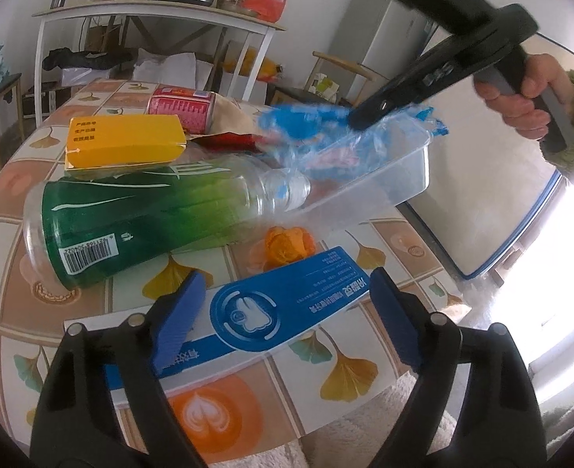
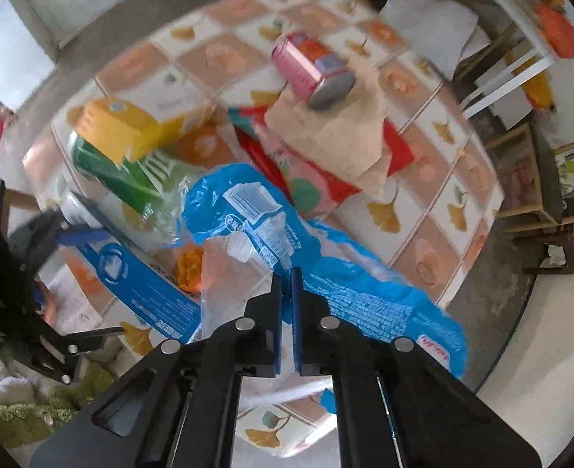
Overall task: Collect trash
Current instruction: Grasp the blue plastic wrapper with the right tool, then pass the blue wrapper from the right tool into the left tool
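Observation:
My right gripper (image 2: 286,273) is shut on a blue plastic wrapper (image 2: 248,202) and holds it above the clear plastic tray (image 1: 404,167). In the left wrist view the right gripper (image 1: 359,119) pinches the wrapper (image 1: 306,121) over the tray. My left gripper (image 1: 283,292) is open and empty, its fingers either side of a blue flat carton (image 1: 271,304) lying on the table. A green-labelled bottle (image 1: 139,214), a yellow box (image 1: 123,140), a pink can (image 1: 181,107), a brown paper bag (image 2: 333,132), a red packet (image 2: 310,179) and orange peel (image 1: 289,243) lie around the tray.
The tiled round table (image 1: 6,179) ends close to the front right. A white shelf table (image 1: 150,11) with pots stands behind, a wooden chair (image 1: 341,70) and a fridge (image 1: 384,31) to the right. A wooden stool (image 2: 540,202) stands beside the table.

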Demonstrator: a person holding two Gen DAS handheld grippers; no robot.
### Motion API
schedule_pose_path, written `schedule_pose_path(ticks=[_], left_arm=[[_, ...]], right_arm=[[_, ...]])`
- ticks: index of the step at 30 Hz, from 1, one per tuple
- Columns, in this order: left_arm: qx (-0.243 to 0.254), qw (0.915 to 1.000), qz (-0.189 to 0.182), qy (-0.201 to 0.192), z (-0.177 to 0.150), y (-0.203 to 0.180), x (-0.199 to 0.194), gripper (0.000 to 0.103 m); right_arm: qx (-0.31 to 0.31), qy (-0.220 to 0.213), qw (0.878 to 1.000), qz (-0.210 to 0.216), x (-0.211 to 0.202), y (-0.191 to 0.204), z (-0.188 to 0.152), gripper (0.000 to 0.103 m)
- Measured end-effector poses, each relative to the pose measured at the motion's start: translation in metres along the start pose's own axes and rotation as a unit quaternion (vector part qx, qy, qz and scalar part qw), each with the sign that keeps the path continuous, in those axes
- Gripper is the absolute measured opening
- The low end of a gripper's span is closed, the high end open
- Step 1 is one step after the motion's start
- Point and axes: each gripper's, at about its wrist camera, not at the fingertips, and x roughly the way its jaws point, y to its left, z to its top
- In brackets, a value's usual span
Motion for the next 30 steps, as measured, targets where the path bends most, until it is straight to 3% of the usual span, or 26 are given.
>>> schedule_pose_path(ticks=[8, 14, 19, 21, 30], left_arm=[[0.001, 0.9999, -0.006, -0.012, 0.0, -0.008, -0.006, 0.078], [0.043, 0.9972, -0.034, -0.051, 0.003, -0.036, -0.027, 0.078], [0.1, 0.9915, -0.048, -0.068, 0.001, -0.075, -0.036, 0.078], [0.118, 0.9894, -0.053, -0.065, -0.004, -0.089, -0.036, 0.078], [0.188, 0.9789, -0.077, -0.026, -0.03, -0.135, -0.021, 0.078]], right_arm=[[0.073, -0.124, 0.99, 0.002, -0.073, -0.025, -0.035, 0.003], [0.154, -0.221, 0.963, 0.029, -0.121, -0.043, -0.091, 0.003], [0.247, -0.287, 0.923, 0.072, -0.136, -0.061, -0.162, 0.003], [0.285, -0.304, 0.902, 0.11, -0.131, -0.064, -0.194, 0.003], [0.35, -0.314, 0.839, 0.273, -0.07, -0.048, -0.258, 0.003]])
